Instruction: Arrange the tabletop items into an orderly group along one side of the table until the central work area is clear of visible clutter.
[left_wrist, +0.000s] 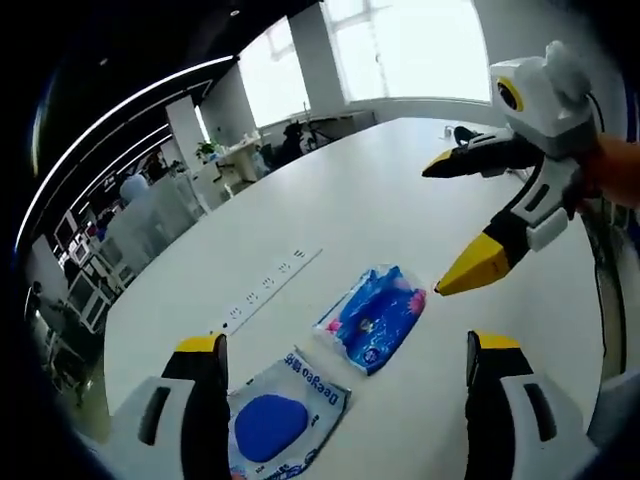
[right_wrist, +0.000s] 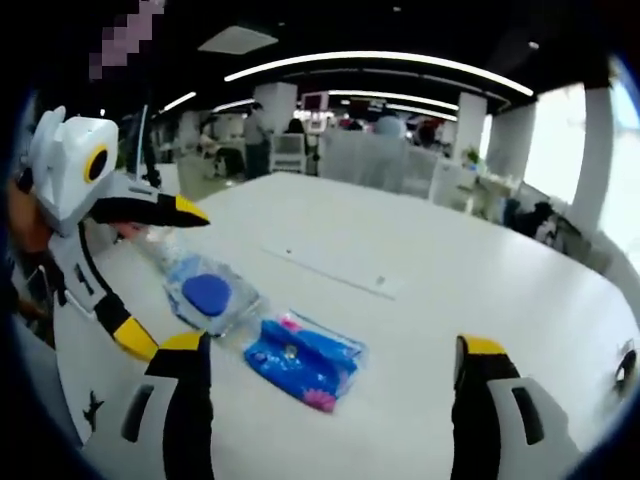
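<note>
I am working over a large white oval table (left_wrist: 370, 200) that is stretching away toward bright windows; a flush strip of power sockets (left_wrist: 268, 288) is running along its middle.

My left gripper (left_wrist: 345, 375) is hovering above the near edge with its black, yellow-tipped jaws spread wide apart and gripping nothing. In the right gripper view it is coming in from the left (right_wrist: 150, 275), jaws likewise apart, its lower tip just beside the nearer packet.

My right gripper (right_wrist: 330, 385) is also hanging open over the table, its two jaws well apart and empty. In the left gripper view it is reaching in from the right (left_wrist: 440, 225), above the tabletop.

A bright blue plastic packet with pink flower print (left_wrist: 372, 317) is lying flat between my left jaws, a little farther off. Just beside it, nearer me and to the left, a clear plastic packet with a round dark blue patch and blue lettering (left_wrist: 275, 420) is lying flat, touching the inner side of my left jaw in the picture.
</note>
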